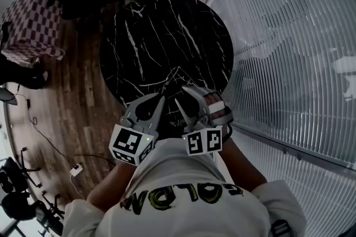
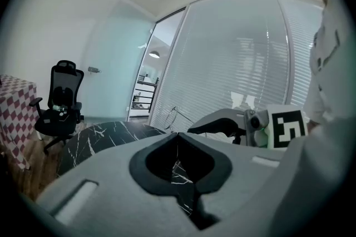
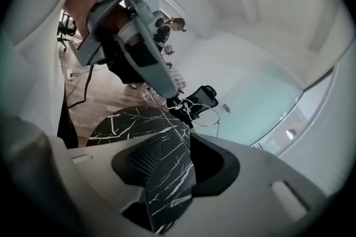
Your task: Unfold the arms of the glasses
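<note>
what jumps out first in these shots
A round black marble table fills the middle of the head view. At its near edge the left gripper is closed on thin wire glasses. The right gripper is close beside it, jaws apart and empty.

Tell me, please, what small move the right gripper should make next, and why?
Probably ease the right gripper toward the glasses and close on one arm. The left gripper pinches the wire frame above the marble table, while the right jaws stand apart on nothing. Whether either arm is folded is too fine to tell.
</note>
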The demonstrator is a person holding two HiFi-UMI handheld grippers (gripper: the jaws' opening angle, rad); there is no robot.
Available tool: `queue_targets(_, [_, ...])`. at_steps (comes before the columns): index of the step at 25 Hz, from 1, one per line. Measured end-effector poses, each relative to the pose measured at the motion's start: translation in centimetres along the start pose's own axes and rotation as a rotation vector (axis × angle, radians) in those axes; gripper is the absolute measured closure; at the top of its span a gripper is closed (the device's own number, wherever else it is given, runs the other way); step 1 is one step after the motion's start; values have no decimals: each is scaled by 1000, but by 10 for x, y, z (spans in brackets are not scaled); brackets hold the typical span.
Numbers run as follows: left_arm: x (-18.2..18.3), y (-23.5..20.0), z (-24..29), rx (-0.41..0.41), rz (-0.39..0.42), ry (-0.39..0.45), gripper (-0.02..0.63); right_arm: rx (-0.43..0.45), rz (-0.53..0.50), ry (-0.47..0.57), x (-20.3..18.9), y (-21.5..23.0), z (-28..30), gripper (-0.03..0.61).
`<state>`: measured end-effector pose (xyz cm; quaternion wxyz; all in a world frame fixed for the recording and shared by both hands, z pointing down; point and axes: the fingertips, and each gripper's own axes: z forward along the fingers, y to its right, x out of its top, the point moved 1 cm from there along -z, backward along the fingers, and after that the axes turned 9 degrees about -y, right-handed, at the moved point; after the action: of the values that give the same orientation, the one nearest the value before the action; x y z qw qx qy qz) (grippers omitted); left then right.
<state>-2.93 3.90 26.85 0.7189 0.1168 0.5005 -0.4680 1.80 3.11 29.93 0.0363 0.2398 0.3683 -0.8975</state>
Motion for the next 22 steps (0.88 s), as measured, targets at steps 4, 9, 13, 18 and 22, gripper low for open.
queue_targets(4, [-2,-1,2,6,10,-4,609,-10,-18,-9,-2,-2,1,487])
queue_targets(9, [-1,-12,3,37,1,10,609,15,2,-11,-3,-7,2,531])
queue_targets(13, [2,-22,4,49,-19,23,610,42,16,-14,-3,-15,2,543])
queue_targets(18, [6,-29,7,65,-25,39,609,70,35,-6,-5,-23,0,555])
queue_targets(22, [6,-35,8,82,-27,52,609,94,63,6,-3,-33,-3,562])
